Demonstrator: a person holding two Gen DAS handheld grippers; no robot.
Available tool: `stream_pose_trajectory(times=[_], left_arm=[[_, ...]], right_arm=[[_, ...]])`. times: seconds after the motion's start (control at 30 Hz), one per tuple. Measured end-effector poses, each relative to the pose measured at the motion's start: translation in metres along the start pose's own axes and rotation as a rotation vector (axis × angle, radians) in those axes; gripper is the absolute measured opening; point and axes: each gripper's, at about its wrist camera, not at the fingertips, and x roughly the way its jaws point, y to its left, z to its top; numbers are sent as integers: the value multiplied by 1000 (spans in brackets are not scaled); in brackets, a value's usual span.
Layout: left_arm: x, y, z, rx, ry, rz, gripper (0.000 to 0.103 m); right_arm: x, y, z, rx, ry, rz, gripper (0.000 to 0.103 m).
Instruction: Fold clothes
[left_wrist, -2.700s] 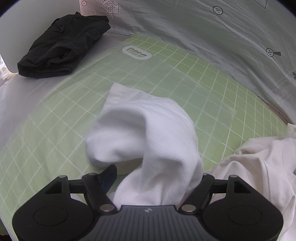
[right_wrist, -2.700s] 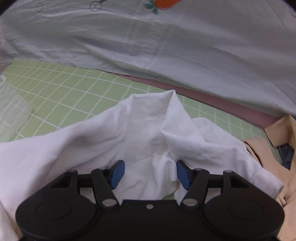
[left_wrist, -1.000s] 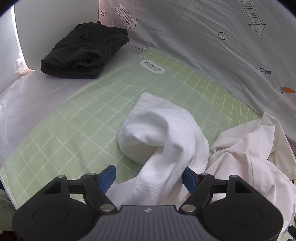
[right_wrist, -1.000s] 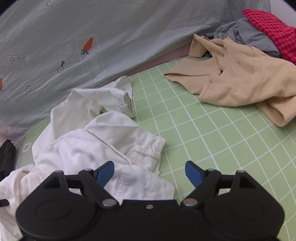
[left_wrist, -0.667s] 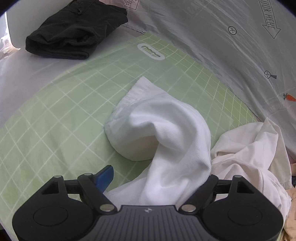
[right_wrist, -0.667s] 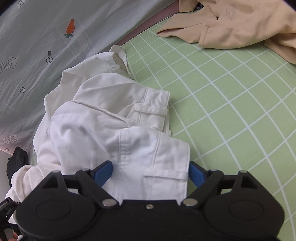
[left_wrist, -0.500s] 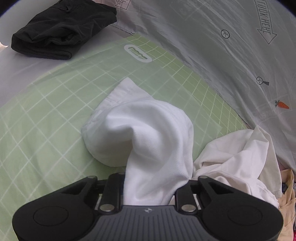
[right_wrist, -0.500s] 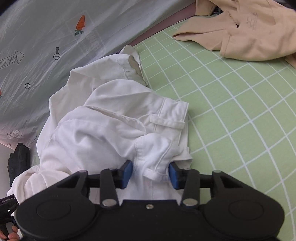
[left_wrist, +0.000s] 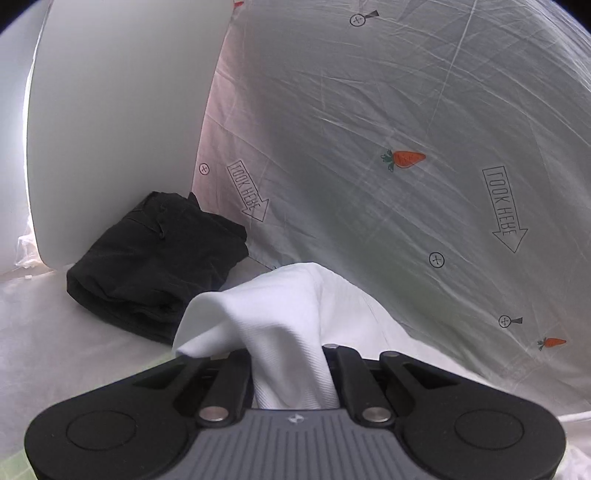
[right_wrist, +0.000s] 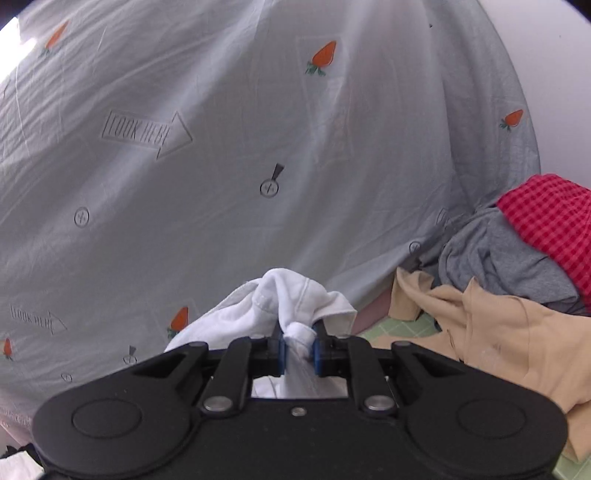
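Note:
A white garment (left_wrist: 280, 314) bunches up between the jaws of my left gripper (left_wrist: 291, 360), which is shut on it and lifted off the mat. In the right wrist view, another part of the white garment (right_wrist: 291, 299) with a seamed edge is pinched in my right gripper (right_wrist: 298, 347), shut between its blue pads (right_wrist: 281, 349). Both grippers face the hanging sheet, and the cloth below them is hidden.
A folded black garment (left_wrist: 155, 258) lies at the back left against a white wall (left_wrist: 110, 110). A grey sheet (right_wrist: 221, 147) printed with carrots hangs behind. At the right lie a beige garment (right_wrist: 498, 332), a grey one (right_wrist: 495, 258) and a red checked one (right_wrist: 554, 218) on the green grid mat (right_wrist: 399, 328).
Both grippers closed on the white garment about half a second ago and have since risen and tilted up, so the views now face the sheet instead of the mat.

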Motion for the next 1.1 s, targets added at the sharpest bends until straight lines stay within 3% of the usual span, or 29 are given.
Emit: stream_pose_trajectory(times=[0.07, 0.2, 0.3, 0.37, 0.5, 0.67, 0.83, 0.9, 1.0, 1.1], left_arm=[[-8, 12, -6, -19, -2, 18, 9], [5, 41, -52, -58, 200, 113, 14], [12, 58, -91, -75, 376, 205, 20], [7, 68, -105, -112, 413, 217, 24], [-7, 85, -104, -166, 395, 227, 39], [-15, 81, -95, -164, 366, 245, 50], [-26, 54, -91, -22, 329, 273, 58], [-41, 45, -85, 14, 258, 286, 73], [-56, 33, -75, 26, 201, 278, 77], [-60, 12, -79, 70, 195, 272, 78]], right_arm=[[-17, -14, -3, 21, -12, -6, 14], [-39, -36, -38, -79, 59, -105, 15], [-42, -62, -93, -136, 266, -246, 18], [-44, -81, -125, -134, 396, -326, 19], [-71, -100, -137, -58, 380, -361, 42], [-76, -99, -128, -31, 363, -335, 44], [-79, -87, -119, -64, 319, -295, 49], [-80, -89, -113, -83, 306, -303, 57], [-75, -100, -105, -133, 310, -330, 73], [-70, -112, -96, -182, 315, -357, 78]])
